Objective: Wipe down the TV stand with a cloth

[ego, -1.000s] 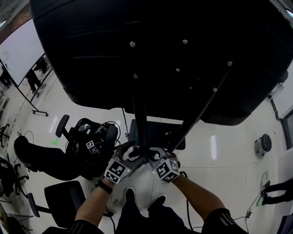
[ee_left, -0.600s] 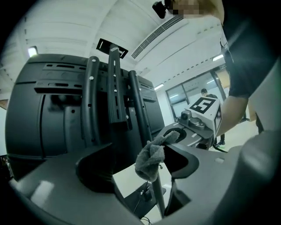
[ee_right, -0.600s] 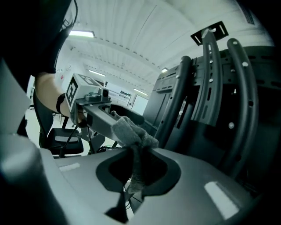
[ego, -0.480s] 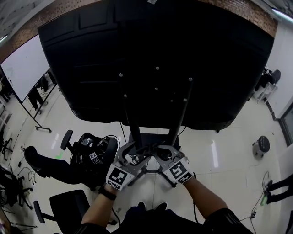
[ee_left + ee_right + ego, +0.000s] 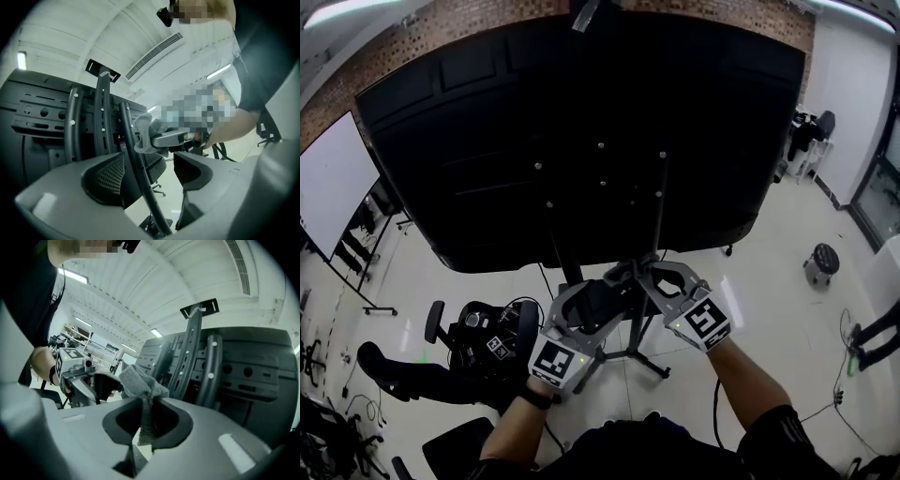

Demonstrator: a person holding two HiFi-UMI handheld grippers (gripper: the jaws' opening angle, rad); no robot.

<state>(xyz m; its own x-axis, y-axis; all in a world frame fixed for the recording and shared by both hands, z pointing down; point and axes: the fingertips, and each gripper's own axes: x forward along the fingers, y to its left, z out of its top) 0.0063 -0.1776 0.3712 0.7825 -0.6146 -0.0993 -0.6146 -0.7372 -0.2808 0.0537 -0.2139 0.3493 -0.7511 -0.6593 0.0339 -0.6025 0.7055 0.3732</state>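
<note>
No legible text, no labels, brands, numbers or signs in any view

A lab or workshop: brick wall (image 5: 441, 23) behind the TV stand (image 5: 657, 220), whiteboard (image 5: 333, 199) to its left, stool (image 5: 823, 256) to its right, cables (image 5: 821, 411) on the floor (image 5: 769, 309).

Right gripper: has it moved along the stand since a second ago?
Yes. The right gripper, shut on the cloth, has climbed the stand's right tube and now sits just under the lower edge of the TV.
</note>
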